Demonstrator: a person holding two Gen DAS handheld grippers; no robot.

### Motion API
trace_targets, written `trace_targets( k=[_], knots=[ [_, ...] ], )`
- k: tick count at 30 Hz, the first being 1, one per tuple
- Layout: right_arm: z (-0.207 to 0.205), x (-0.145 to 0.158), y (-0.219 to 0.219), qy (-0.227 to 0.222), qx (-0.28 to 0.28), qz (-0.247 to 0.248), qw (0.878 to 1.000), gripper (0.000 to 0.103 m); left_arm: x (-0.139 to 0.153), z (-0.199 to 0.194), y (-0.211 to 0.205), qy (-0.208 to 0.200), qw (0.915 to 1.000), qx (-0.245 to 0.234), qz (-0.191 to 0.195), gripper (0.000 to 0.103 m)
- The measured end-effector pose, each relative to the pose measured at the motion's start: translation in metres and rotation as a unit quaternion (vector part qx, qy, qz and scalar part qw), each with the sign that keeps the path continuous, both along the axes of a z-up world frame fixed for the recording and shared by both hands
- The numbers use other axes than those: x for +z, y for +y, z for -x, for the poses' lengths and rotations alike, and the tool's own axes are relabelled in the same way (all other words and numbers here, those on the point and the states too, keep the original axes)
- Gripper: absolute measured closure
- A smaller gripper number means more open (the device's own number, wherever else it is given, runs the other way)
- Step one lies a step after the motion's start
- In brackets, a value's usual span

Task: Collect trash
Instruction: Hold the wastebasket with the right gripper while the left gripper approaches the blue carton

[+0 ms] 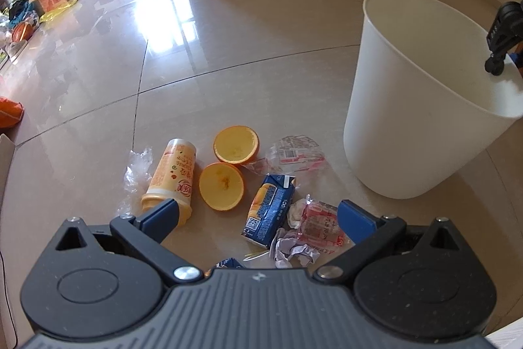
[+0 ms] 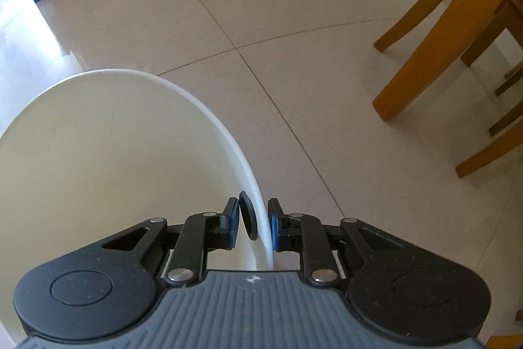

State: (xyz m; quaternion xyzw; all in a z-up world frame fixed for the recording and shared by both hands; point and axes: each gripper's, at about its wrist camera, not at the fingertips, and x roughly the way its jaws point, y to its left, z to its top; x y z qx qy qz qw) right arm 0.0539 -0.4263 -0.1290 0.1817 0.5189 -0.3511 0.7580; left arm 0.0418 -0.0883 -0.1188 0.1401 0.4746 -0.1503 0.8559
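On the tiled floor [image 1: 228, 38], near the left gripper [image 1: 258, 218], lies the trash: a yellow bottle [image 1: 171, 175], two orange halves [image 1: 222, 185], a blue carton [image 1: 269, 211], a red wrapper [image 1: 318, 224] and crumpled paper [image 1: 291, 247]. Its jaws are spread wide above them, holding nothing. To the right stands a white bin [image 1: 408, 120]. The right gripper [image 2: 253, 223] pinches the bin's rim between its blue pads [image 2: 274, 226].

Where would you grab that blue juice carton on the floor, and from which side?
Judging by its pose, across its narrow middle, coming straight down from above. The juice carton lies flat on the floor, so its two long side edges are what the open left gripper could close on. Crumpled wrappers crowd its right edge, so that finger needs care.
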Motion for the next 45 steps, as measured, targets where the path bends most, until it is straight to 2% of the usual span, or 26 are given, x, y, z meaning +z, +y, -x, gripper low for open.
trace_targets(
  k=[5,6,8,9,10,12,17,19,25,29,31,33,36,38,39,45],
  knots=[
    [0.011,0.004,-0.010,-0.035,-0.016,-0.052,0.998,0.072,0.001,0.001,0.003,-0.015,0.9998,-0.014,-0.003,0.001],
    [0.013,0.006,-0.010,-0.039,-0.021,-0.059,0.997,0.068,0.001,0.001,0.004,-0.020,0.9997,-0.015,-0.004,0.001],
    [0.016,0.011,-0.014,-0.043,-0.027,-0.051,0.997,0.058,0.000,0.000,0.004,-0.024,0.9996,-0.012,-0.010,0.001],
    [0.017,0.014,-0.013,-0.049,-0.026,-0.040,0.998,0.048,-0.001,0.000,0.005,-0.023,0.9996,-0.013,-0.012,0.001],
    [0.019,0.017,-0.012,-0.056,-0.027,-0.027,0.998,0.033,-0.002,-0.001,0.005,-0.020,0.9996,-0.014,-0.012,0.001],
    [0.021,0.022,-0.008,-0.070,-0.020,-0.011,0.997,0.023,-0.003,0.000,0.007,-0.017,0.9997,-0.015,-0.012,0.001],
    [0.016,0.020,-0.006,-0.045,0.011,-0.017,0.999,0.022,-0.004,0.001,0.010,-0.022,0.9995,-0.016,-0.016,0.001],
    [0.017,0.019,-0.005,-0.038,0.017,-0.005,0.999,0.015,-0.004,0.002,0.009,-0.029,0.9992,-0.020,-0.021,0.001],
    [0.024,0.012,-0.012,-0.020,0.001,-0.025,0.999,0.015,-0.005,0.004,0.007,-0.035,0.9985,-0.033,-0.024,0.001],
    [0.025,0.016,-0.009,-0.037,0.008,-0.006,0.999,0.014,-0.008,0.004,0.007,-0.030,0.9987,-0.034,-0.023,0.001],
    [0.027,0.016,-0.008,-0.049,0.013,-0.008,0.999,0.008,-0.009,0.005,0.008,-0.029,0.9986,-0.037,-0.025,0.001],
    [0.028,0.015,-0.007,-0.058,0.008,0.003,0.998,0.008,-0.009,0.004,0.008,-0.030,0.9985,-0.037,-0.026,0.001],
    [0.026,0.013,-0.011,-0.042,0.007,-0.015,0.999,0.009,-0.011,0.003,0.009,-0.030,0.9986,-0.036,-0.025,0.001],
    [0.026,0.016,-0.011,-0.040,0.000,0.004,0.999,0.012,-0.012,0.003,0.009,-0.029,0.9986,-0.036,-0.026,0.001],
    [0.025,0.017,-0.011,-0.034,0.000,0.010,0.999,0.019,-0.012,0.003,0.010,-0.029,0.9985,-0.038,-0.027,0.001],
    [0.023,0.011,-0.009,-0.020,0.006,-0.005,1.000,0.043,-0.013,0.004,0.009,-0.027,0.9983,-0.046,-0.024,0.001]
  ],
)
